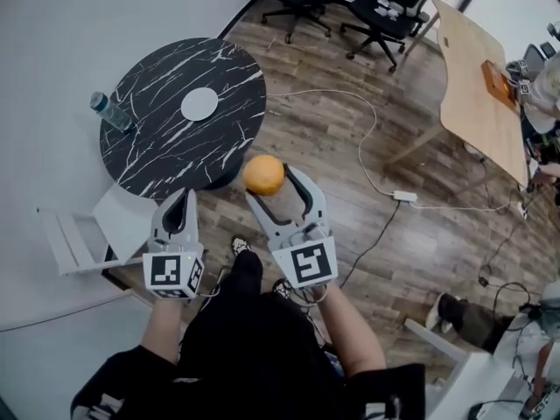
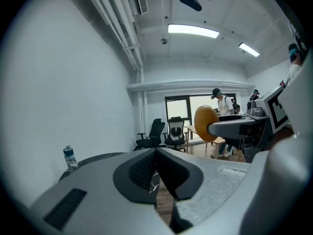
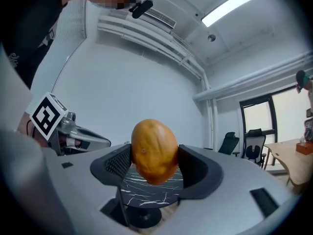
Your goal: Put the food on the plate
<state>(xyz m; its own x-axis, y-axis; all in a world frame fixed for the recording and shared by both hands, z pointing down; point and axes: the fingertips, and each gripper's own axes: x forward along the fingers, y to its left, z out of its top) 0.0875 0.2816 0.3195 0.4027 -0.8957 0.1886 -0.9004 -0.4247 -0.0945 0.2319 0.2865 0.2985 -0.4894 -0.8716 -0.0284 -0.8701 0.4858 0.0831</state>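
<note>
An orange, egg-shaped piece of food (image 1: pixel 263 174) (image 3: pixel 154 151) is pinched between the jaws of my right gripper (image 1: pixel 273 182) (image 3: pixel 155 164), held in the air just off the near right edge of the round black marble table (image 1: pixel 157 138). It also shows in the left gripper view as an orange lump (image 2: pixel 205 124). A small white plate (image 1: pixel 199 104) lies near the middle of that table. My left gripper (image 1: pixel 182 206) (image 2: pixel 155 173) hovers at the table's near edge, jaws shut together on nothing.
A water bottle (image 1: pixel 110 111) (image 2: pixel 70 157) stands at the table's left edge by the white wall. A white chair (image 1: pixel 87 234) sits under my left gripper. Office chairs (image 1: pixel 350 7), a wooden table (image 1: pixel 477 77) and floor cables (image 1: pixel 385 182) lie farther off.
</note>
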